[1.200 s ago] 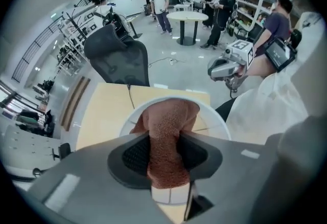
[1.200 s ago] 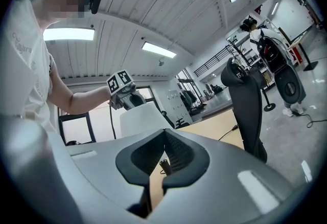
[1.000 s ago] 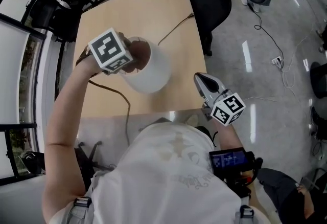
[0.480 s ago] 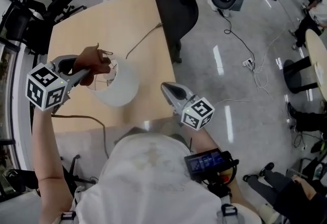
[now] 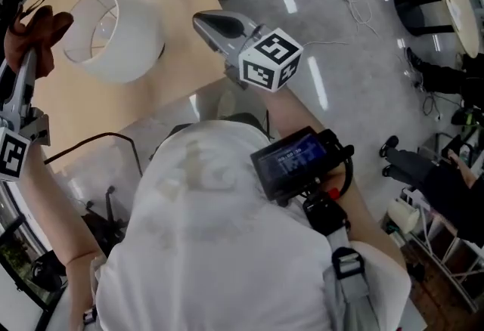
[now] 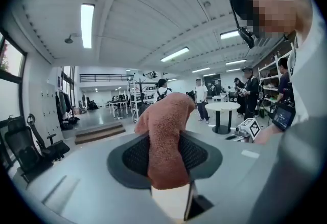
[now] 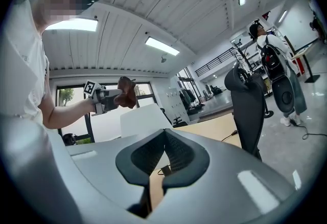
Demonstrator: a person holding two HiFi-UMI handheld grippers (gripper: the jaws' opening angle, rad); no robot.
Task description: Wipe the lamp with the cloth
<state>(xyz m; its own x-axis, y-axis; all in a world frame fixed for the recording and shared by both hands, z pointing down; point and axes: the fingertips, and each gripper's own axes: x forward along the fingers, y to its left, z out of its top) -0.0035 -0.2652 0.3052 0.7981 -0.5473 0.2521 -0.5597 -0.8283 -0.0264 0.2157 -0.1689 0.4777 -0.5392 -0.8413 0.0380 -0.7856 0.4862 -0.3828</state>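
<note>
Now left gripper [image 5: 32, 50] lifted off lamp [image 5: 125, 42], cloth [image 5: 44, 26] still clamped.

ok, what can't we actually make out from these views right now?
Lamp base: head view, under the lampshade; right gripper view, mostly behind the right hand-held gripper.
Left hand-held gripper: its marker cube cut by the head view's left edge.
Pale patch under the cloth: left gripper view, mostly covered; unidentifiable.

White T-shirt [image 5: 204, 246], grey right tongs [image 5: 198, 18], marker cube [image 5: 271, 59]
</note>
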